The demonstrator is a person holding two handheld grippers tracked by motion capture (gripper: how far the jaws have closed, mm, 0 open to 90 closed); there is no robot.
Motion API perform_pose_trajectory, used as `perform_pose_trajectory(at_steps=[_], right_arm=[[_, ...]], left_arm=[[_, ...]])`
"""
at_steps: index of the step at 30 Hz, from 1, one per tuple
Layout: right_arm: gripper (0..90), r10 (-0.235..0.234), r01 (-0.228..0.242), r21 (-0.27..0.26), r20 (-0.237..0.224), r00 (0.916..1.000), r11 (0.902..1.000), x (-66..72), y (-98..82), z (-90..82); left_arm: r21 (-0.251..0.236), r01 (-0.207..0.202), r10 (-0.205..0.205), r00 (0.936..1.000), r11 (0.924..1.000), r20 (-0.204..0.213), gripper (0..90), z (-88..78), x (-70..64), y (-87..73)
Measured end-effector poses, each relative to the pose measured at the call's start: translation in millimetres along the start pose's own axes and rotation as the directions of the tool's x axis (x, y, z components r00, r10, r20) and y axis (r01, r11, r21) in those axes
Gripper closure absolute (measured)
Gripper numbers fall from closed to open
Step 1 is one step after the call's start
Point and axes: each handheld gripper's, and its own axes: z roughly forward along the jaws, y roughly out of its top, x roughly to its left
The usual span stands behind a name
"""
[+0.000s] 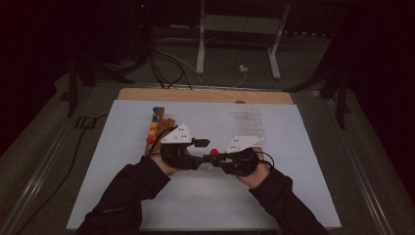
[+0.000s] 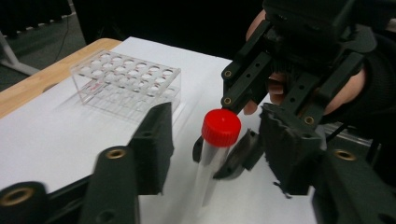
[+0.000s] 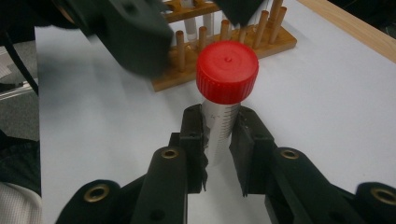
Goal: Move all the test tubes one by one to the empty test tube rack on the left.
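Observation:
A clear tube with a red screw cap (image 1: 214, 152) is held above the white mat between both hands. My right gripper (image 3: 219, 135) is shut on the tube's graduated body (image 3: 219, 126) just below the red cap (image 3: 227, 70). My left gripper (image 2: 219, 144) faces it from the other side. Its jaws stand on either side of the capped end (image 2: 221, 127) with a gap on each side, so it is open. One of its fingers (image 3: 135, 37) shows blurred at the top of the right gripper view. In the high view my left gripper (image 1: 203, 152) and right gripper (image 1: 216, 157) meet at mid-table.
A wooden tube rack (image 1: 156, 129) with coloured caps stands at the left of the mat, also behind the tube (image 3: 224, 42). A clear plastic rack (image 2: 126, 84) with many holes sits at the far right (image 1: 249, 122). The wooden table edge (image 1: 205, 95) runs along the back.

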Motion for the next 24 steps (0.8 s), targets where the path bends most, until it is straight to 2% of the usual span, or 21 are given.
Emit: perform_pose_trajectory(at_steps=[5, 7, 11, 12, 13, 14, 18, 24], right_arm=[[74.9, 0.000, 0.000, -0.002, -0.001, 1.0000, 1.0000, 0.4, 0.8, -0.7], [74.8, -0.001, 0.001, -0.003, 0.000, 1.0000, 1.0000, 0.6, 1.1, -1.1], [73.8, 0.014, -0.014, -0.021, 0.001, 0.9999, 0.9997, -1.2, 0.5, -2.6], [71.0, 0.022, -0.022, -0.023, 0.001, 0.9997, 0.9995, -1.8, 0.7, -3.0], [64.1, 0.032, -0.032, -0.024, 0.000, 0.9995, 0.9992, -2.6, 1.2, -3.8], [62.3, 0.030, -0.030, -0.029, 0.007, 0.9995, 0.9991, -2.9, 1.5, -5.0], [45.3, 0.047, -0.045, -0.060, 0.038, 0.9981, 0.9972, -6.1, 1.6, -12.3], [20.2, 0.095, -0.088, -0.107, 0.063, 0.9935, 0.9904, -9.4, 1.9, -23.7]], left_arm=[[0.019, -0.016, 0.016, 0.9997, 0.9997, 0.017, 60.3, 10.0, -1.3, 1.1], [0.025, -0.027, 0.027, 0.9994, 0.9993, 0.020, 69.4, 12.1, -1.7, 1.6], [0.024, -0.037, 0.037, 0.9993, 0.9990, -0.001, 71.2, 10.8, -1.2, 4.5], [0.018, -0.032, 0.032, 0.9995, 0.9993, 0.001, 71.3, 9.7, -0.5, 5.4], [0.012, -0.035, 0.035, 0.9994, 0.9993, -0.008, 71.4, 7.5, 0.1, 6.5], [0.007, -0.035, 0.035, 0.9992, 0.9994, -0.020, 71.4, 4.7, 0.8, 7.9], [-0.021, -0.038, 0.037, 0.9977, 0.9990, -0.057, 71.5, -14.2, 5.9, 13.5], [-0.041, -0.030, 0.023, 0.9889, 0.9987, -0.147, 71.5, -52.2, 14.9, 13.9]])
